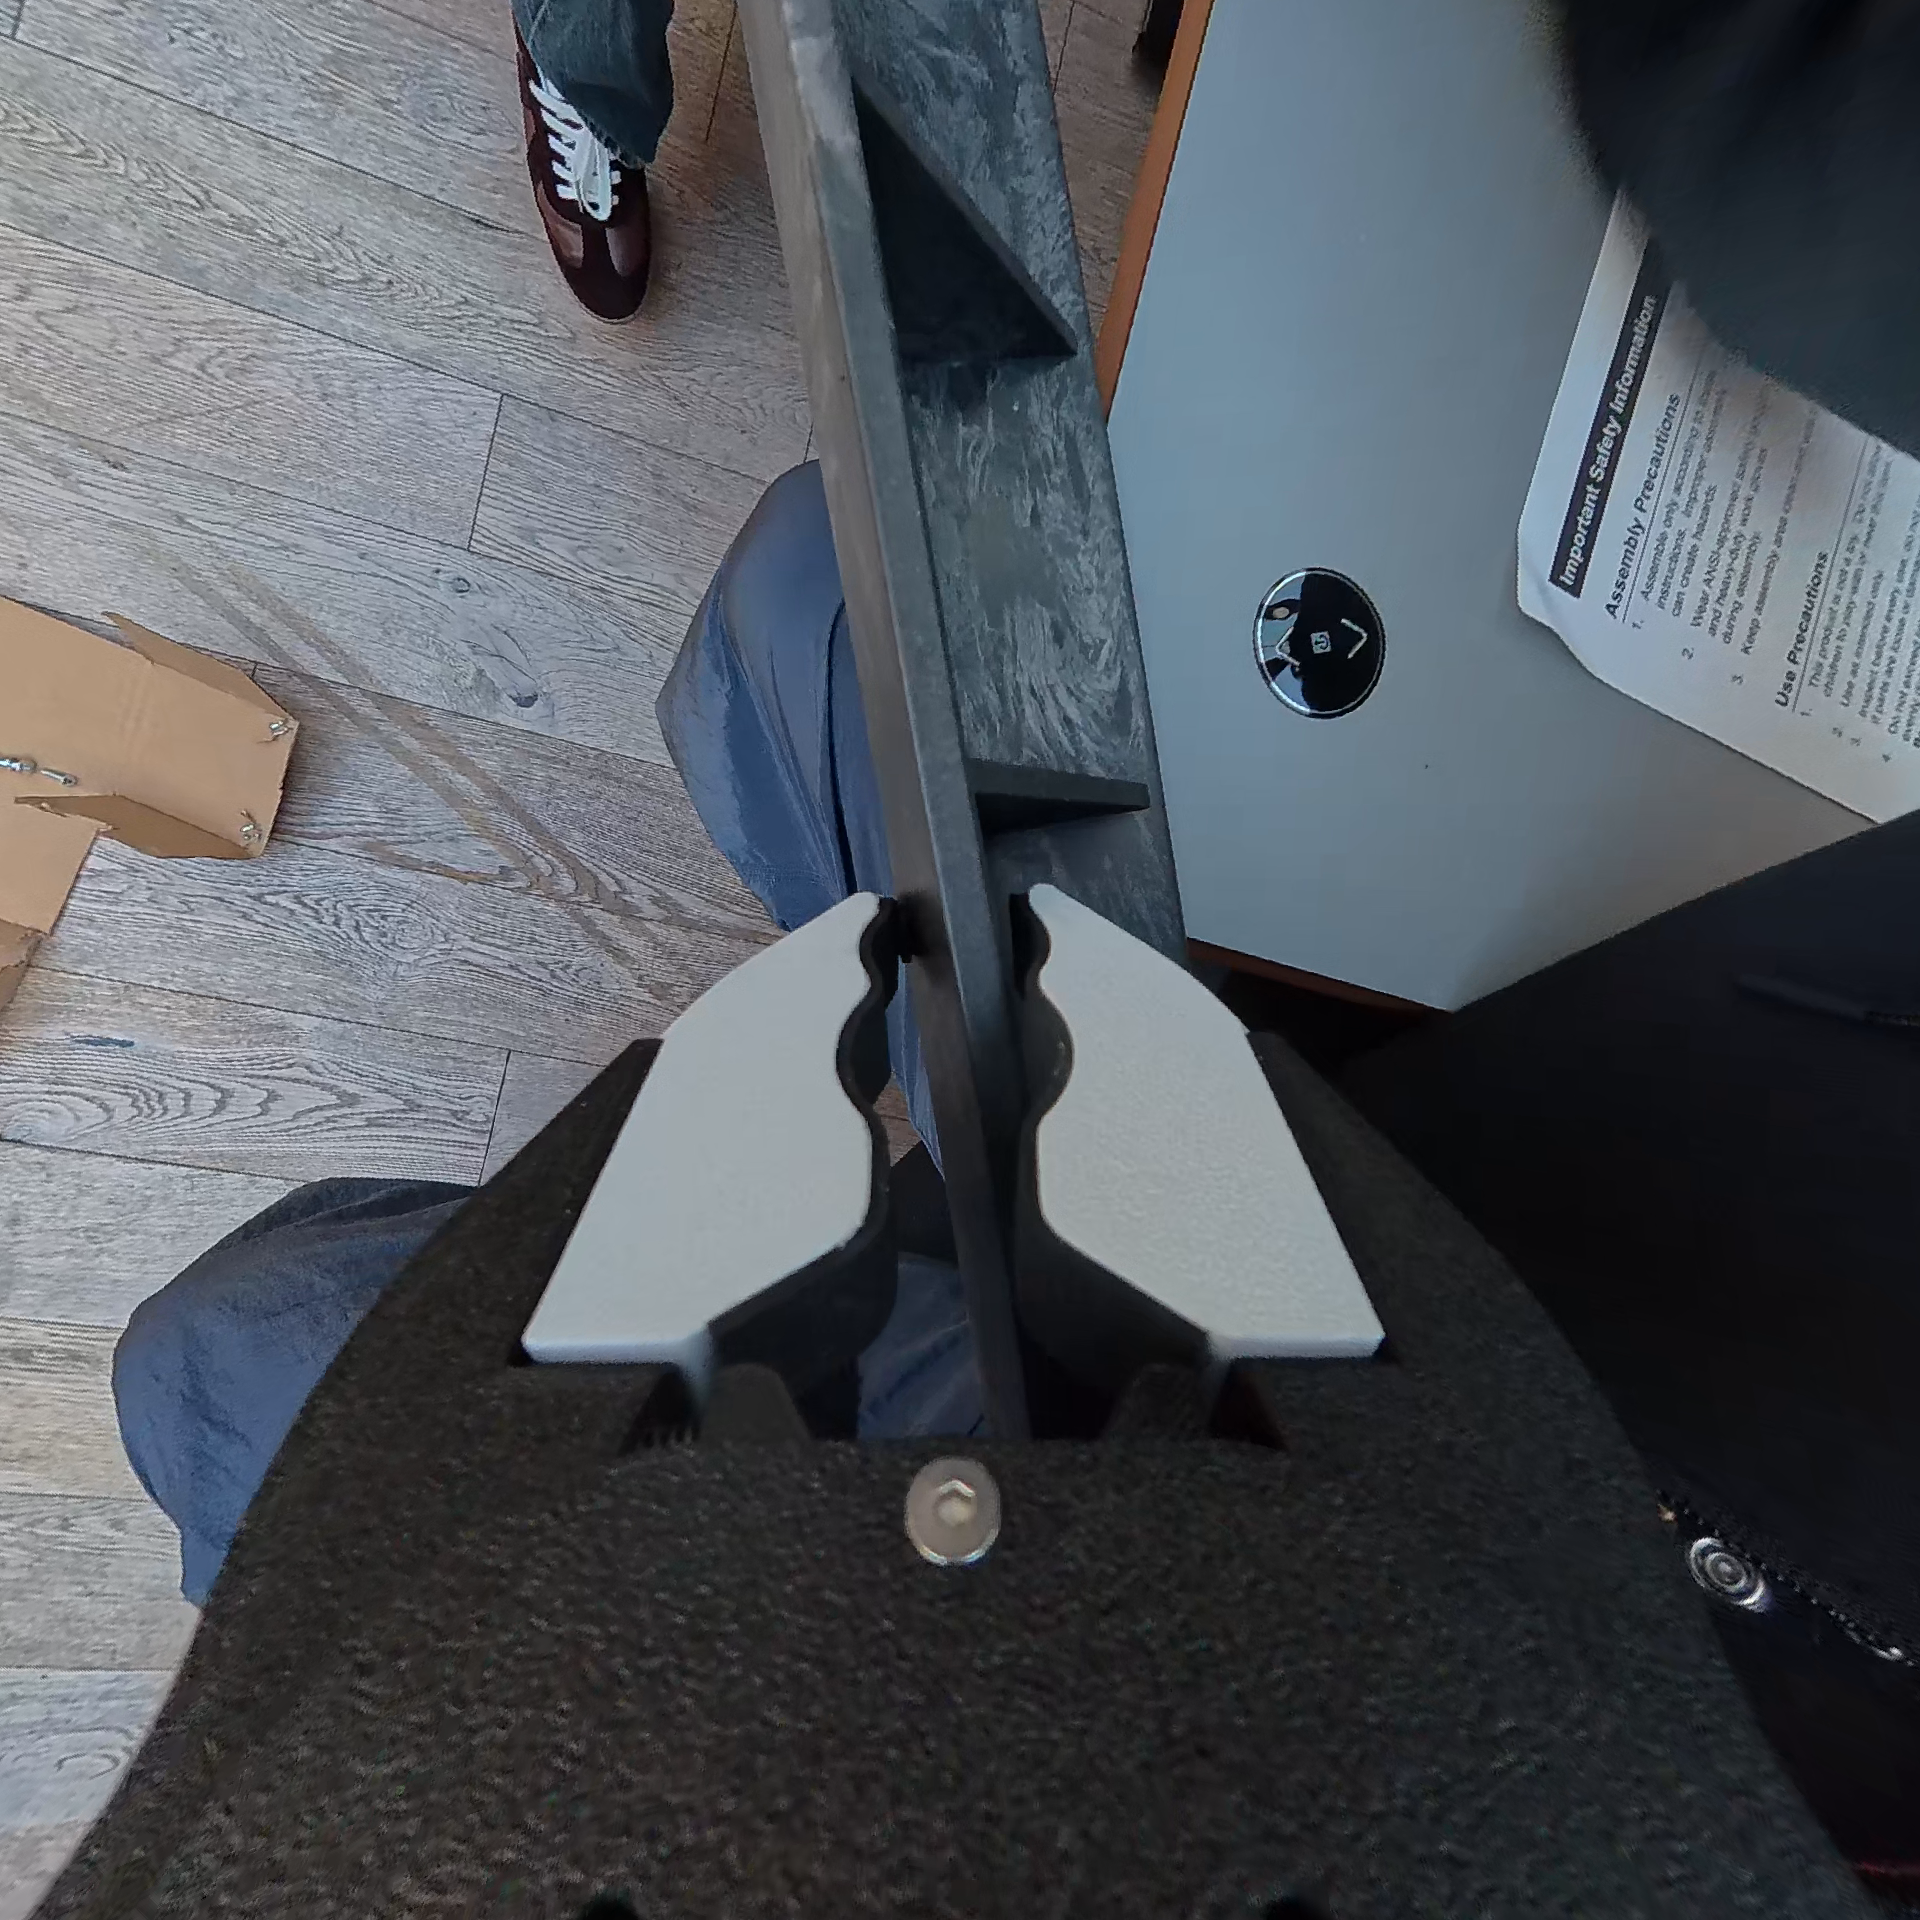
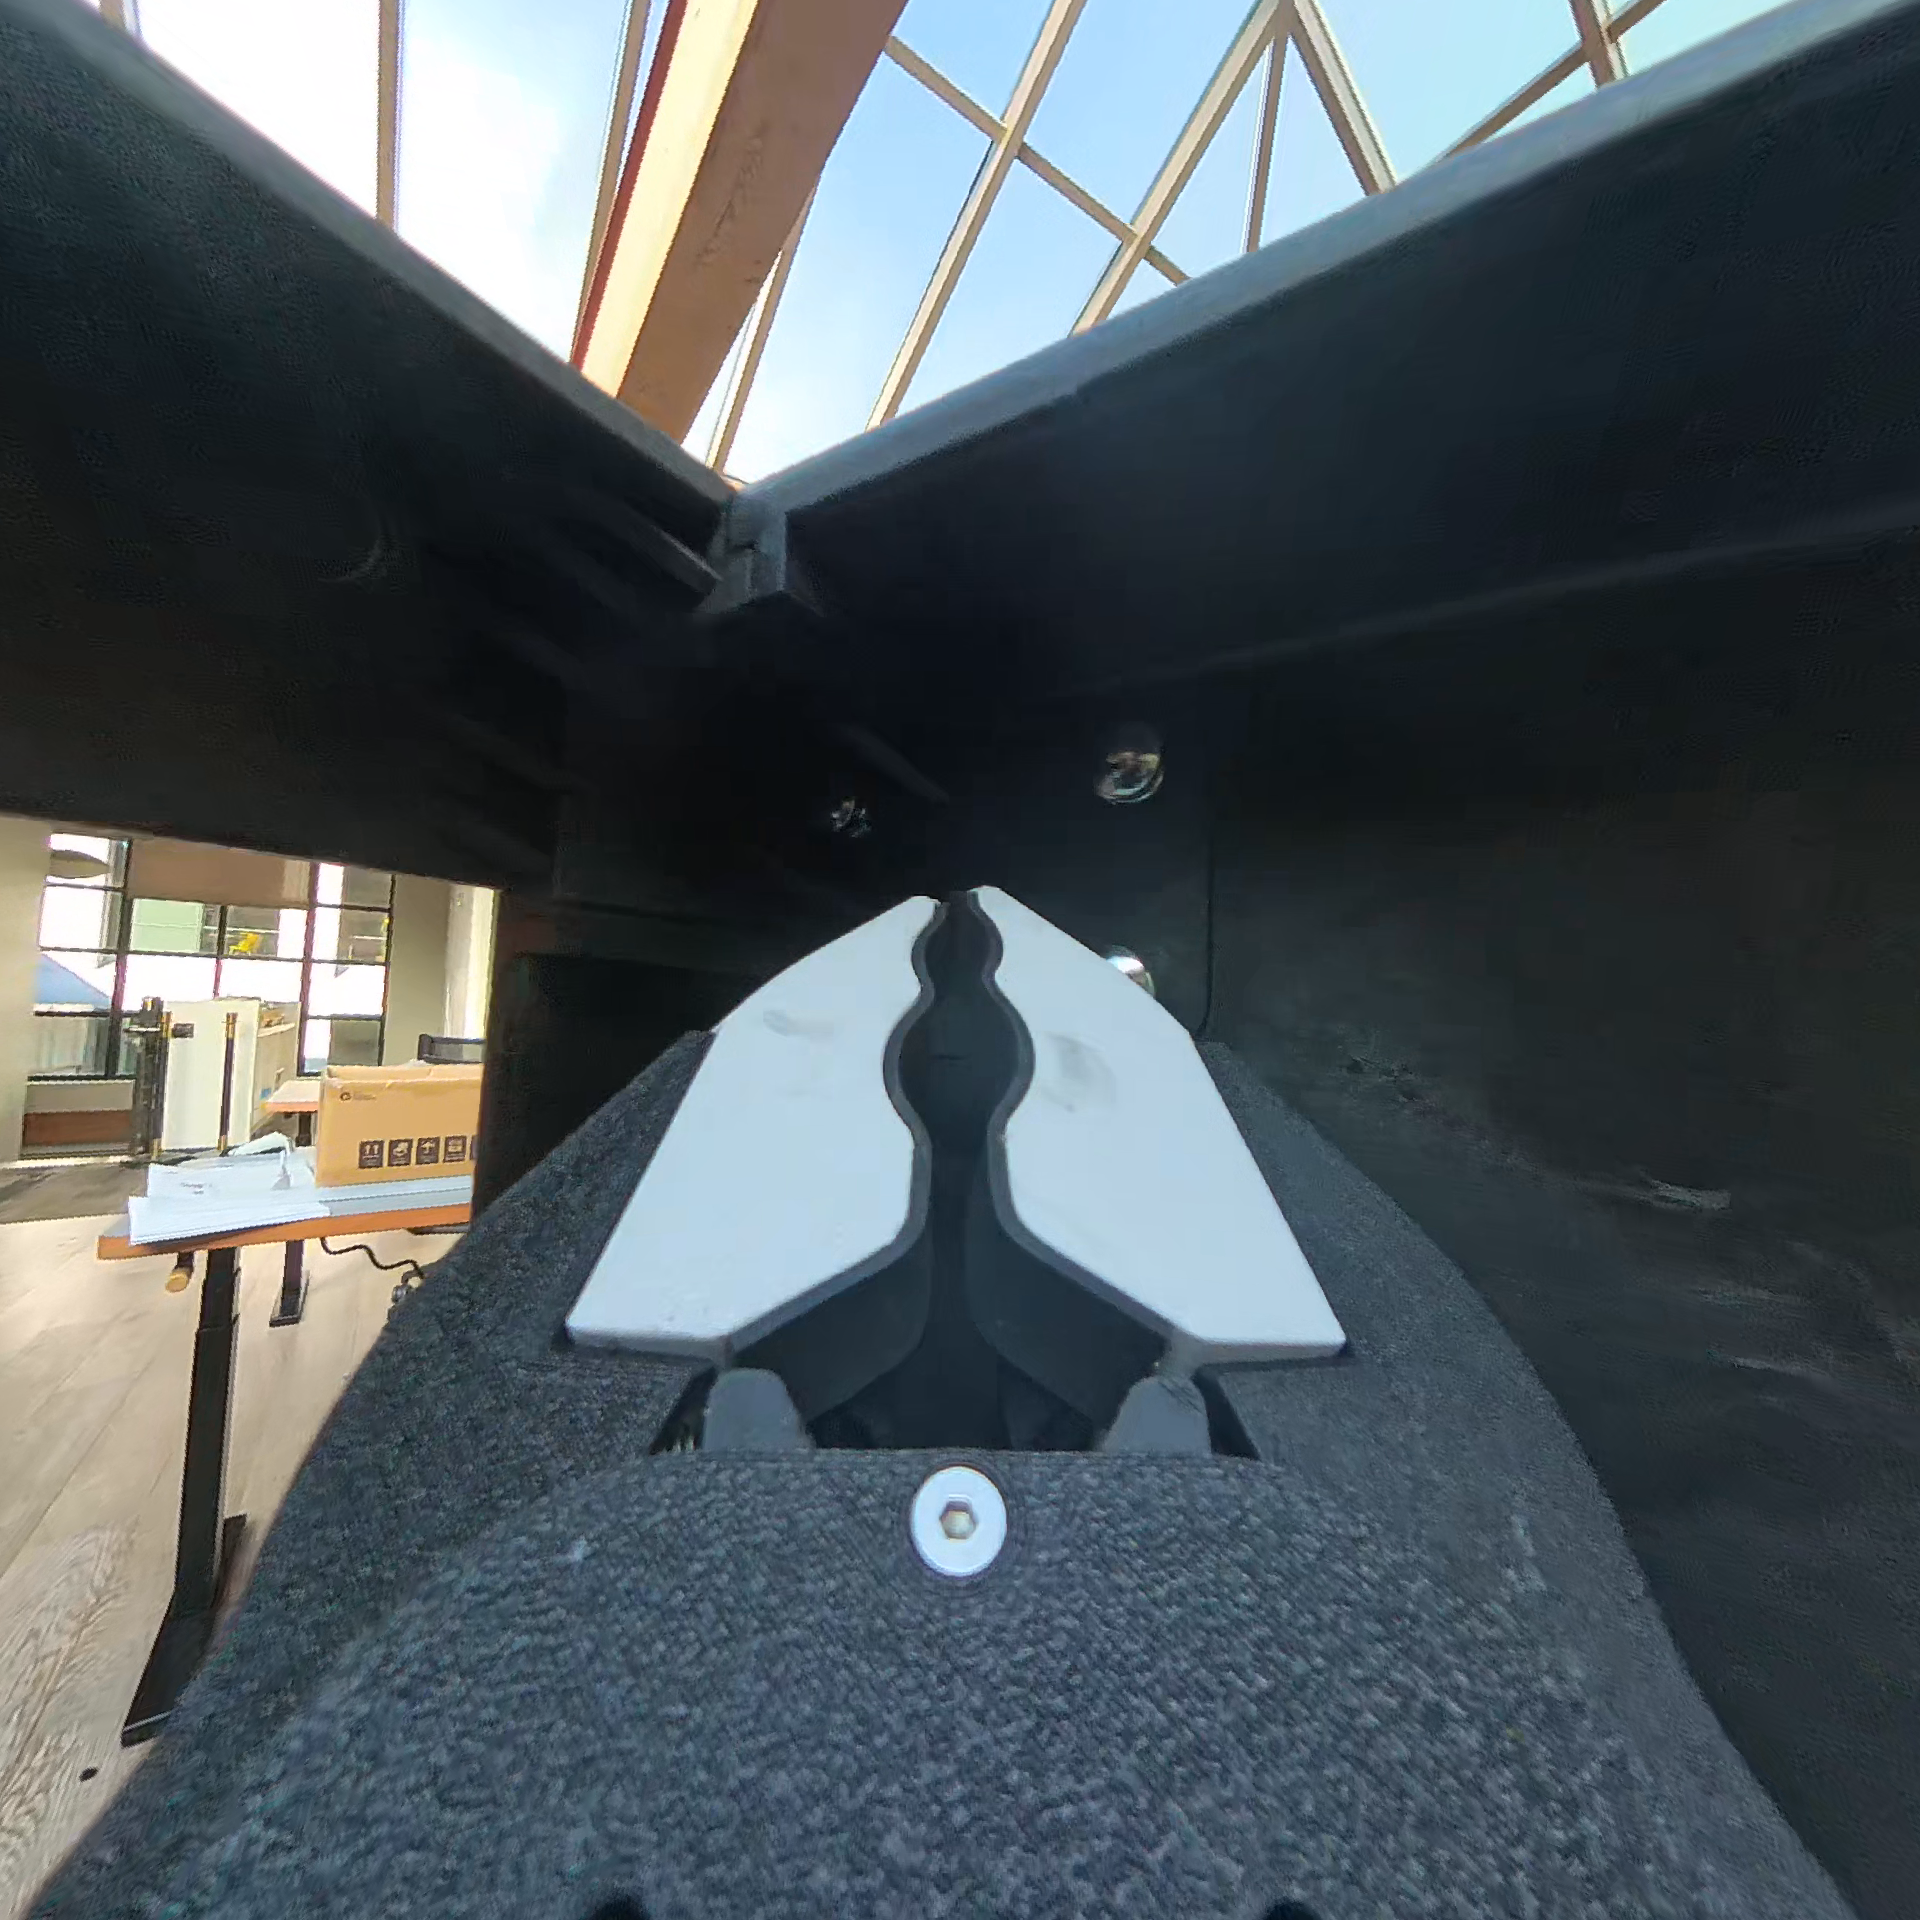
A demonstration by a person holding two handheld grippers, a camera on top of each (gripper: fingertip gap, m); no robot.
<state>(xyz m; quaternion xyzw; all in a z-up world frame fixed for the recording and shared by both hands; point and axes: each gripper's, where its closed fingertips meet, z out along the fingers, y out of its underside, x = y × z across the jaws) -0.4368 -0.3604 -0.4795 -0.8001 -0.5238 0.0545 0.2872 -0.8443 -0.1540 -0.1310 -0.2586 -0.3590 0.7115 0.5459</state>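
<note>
The left gripper (image 1: 951,935) clamps a dark plastic panel's (image 1: 1023,582) edge beside the grey table (image 1: 1351,436); the right gripper (image 2: 961,909), fingers closed on nothing, noses under black plastic (image 2: 1455,623) bolts (image 2: 1129,764)

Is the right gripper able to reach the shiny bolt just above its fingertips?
Probably yes. The bolt sits just beyond the right gripper, nothing between them, though its jaws are shut.

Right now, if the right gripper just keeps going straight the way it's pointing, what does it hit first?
The right gripper, its tips nearly touching, points into the dark underside of a black plastic structure. It would probably meet that black surface first, near the shiny bolt, though depth is hard to judge.
</note>
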